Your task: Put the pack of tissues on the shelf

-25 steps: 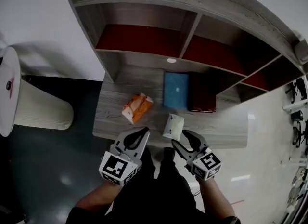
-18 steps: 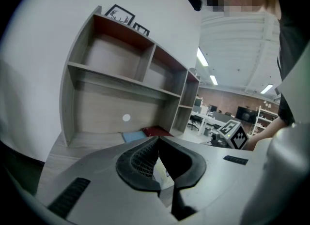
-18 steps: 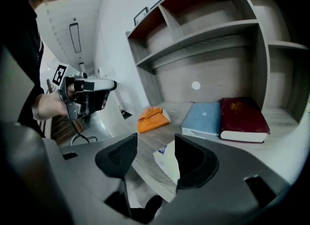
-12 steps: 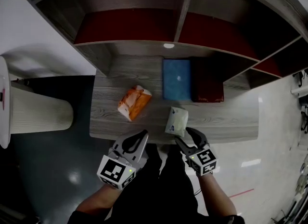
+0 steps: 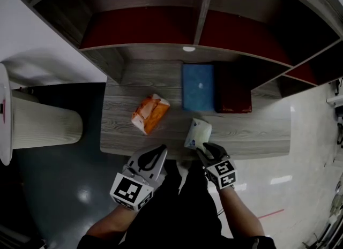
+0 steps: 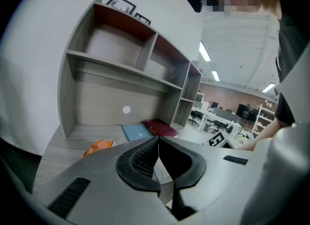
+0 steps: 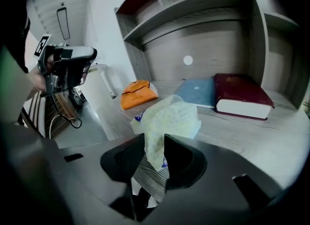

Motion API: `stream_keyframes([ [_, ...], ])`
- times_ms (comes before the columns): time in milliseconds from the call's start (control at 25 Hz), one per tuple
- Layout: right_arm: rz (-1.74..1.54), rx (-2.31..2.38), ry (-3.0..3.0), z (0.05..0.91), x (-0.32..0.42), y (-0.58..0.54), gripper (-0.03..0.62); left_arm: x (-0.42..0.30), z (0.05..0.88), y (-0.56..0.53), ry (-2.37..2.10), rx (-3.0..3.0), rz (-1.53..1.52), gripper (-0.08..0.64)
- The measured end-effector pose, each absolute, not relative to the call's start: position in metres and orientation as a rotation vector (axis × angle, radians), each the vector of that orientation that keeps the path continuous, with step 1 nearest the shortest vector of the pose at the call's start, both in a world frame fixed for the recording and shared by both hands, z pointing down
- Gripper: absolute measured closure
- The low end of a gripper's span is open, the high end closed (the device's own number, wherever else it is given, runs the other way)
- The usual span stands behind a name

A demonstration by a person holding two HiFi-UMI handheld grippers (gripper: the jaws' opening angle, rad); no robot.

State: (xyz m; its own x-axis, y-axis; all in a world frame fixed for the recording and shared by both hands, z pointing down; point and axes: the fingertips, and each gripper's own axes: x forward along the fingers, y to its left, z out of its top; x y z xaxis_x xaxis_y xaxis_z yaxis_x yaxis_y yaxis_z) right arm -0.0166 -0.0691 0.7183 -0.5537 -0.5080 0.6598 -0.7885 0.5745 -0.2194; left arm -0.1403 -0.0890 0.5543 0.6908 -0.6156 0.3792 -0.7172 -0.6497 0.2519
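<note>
Right fingers (image 7: pixel 180 162) are closing on the near end of the crinkly pale-green plastic pack (image 7: pixel 172 117); left fingers (image 6: pixel 140 163) meet, empty. It lies on the grey woodgrain bench (image 5: pixel 246 133).

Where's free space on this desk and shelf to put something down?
Bare: desk left rear, between the shelf's side wall and the blue notebook; right front, between the red book and the front edge. Both shelf bays above look empty. Crowded: centre, where the orange pack, tissue pack and books sit close.
</note>
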Motion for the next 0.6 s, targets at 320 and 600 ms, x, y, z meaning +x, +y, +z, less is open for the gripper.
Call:
stream_keyframes([
  [320, 0.650, 1.065, -2.249, 0.693, -0.008, -0.074, 0.552, -0.141, 0.518, -0.091, -1.056, 2.546, 0.287, 0.545],
  [600, 0.568, 1.115, -2.291, 0.632, -0.005, -0.080, 0.561, -0.150, 0.472, -0.089, -1.085, 2.597, 0.204, 0.545],
])
